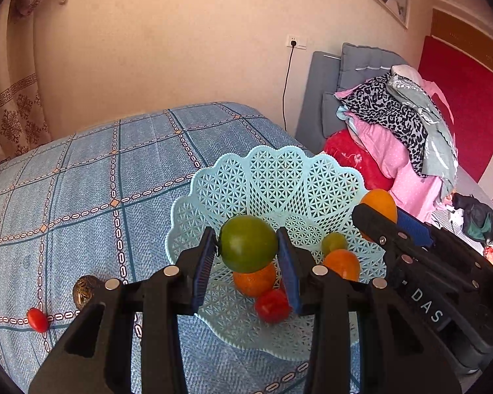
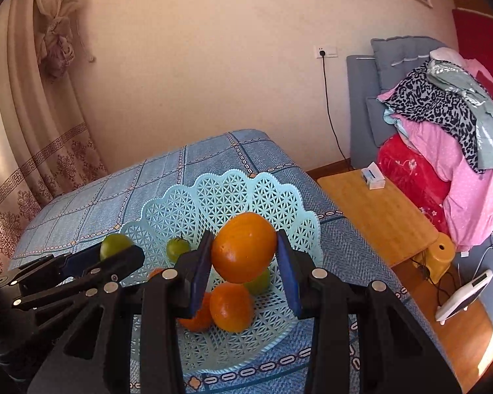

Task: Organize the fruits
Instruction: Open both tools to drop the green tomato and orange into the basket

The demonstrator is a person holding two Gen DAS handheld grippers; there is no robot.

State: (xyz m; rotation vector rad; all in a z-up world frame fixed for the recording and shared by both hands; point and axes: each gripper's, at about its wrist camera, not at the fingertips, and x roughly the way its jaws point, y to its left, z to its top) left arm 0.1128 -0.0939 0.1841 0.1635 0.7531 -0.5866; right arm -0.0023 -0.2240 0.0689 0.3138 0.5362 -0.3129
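Left claw (image 1: 248, 259) clenching green tomato (image 1: 248, 243), right claw (image 2: 245, 259) clenching orange (image 2: 243, 246), both above basket (image 1: 279, 170)

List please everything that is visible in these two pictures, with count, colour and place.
Basket: 1, pale blue lattice, on the table.
Tablecloth: 1, blue check.
Green tomato: 1, in the left gripper.
Orange fruit: 1, in the right gripper.
Fruits in the basket: several, orange, green, one red.
Small red tomato: 1, on the cloth.
Brown nut-like thing: 1, beside it.
Clothes pile: right.
Left gripper: black.
Right gripper: black.
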